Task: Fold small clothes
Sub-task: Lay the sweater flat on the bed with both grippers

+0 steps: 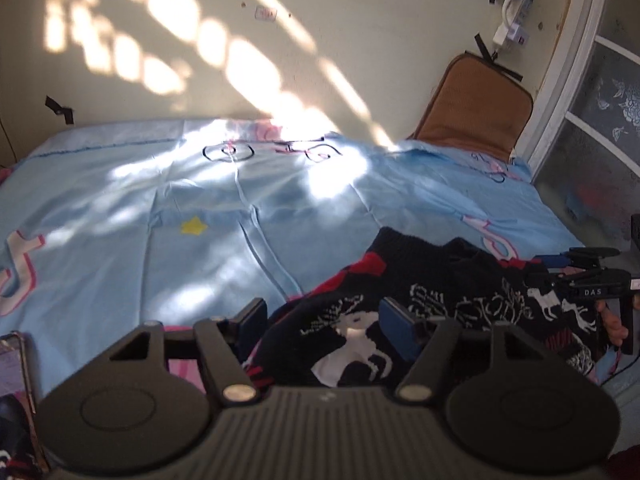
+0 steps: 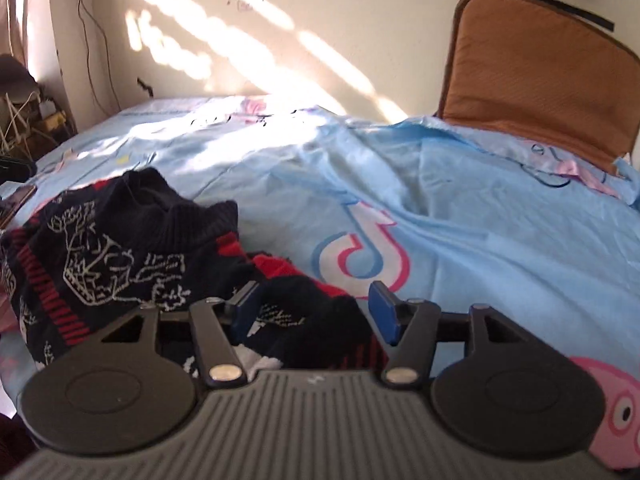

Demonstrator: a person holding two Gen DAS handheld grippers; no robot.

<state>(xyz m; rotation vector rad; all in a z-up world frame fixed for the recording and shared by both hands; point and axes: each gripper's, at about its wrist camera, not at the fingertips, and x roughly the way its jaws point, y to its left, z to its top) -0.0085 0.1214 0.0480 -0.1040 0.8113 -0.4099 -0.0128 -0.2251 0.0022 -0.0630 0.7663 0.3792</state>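
Observation:
A small dark navy knitted sweater (image 1: 432, 300) with red bands and white patterns lies crumpled on the light blue bed sheet (image 1: 160, 208). My left gripper (image 1: 324, 324) is open, its blue pads on either side of the sweater's near edge. In the right wrist view the sweater (image 2: 120, 256) lies left of centre. My right gripper (image 2: 312, 312) is open, with a dark sleeve end between its pads. The right gripper also shows at the right edge of the left wrist view (image 1: 588, 276), beside the sweater.
A brown cushion (image 2: 532, 76) leans on the wall at the bed's far right corner. A phone (image 1: 20, 364) lies at the near left. Cables and clutter (image 2: 24, 120) stand left of the bed. A window frame (image 1: 580, 92) is at the right.

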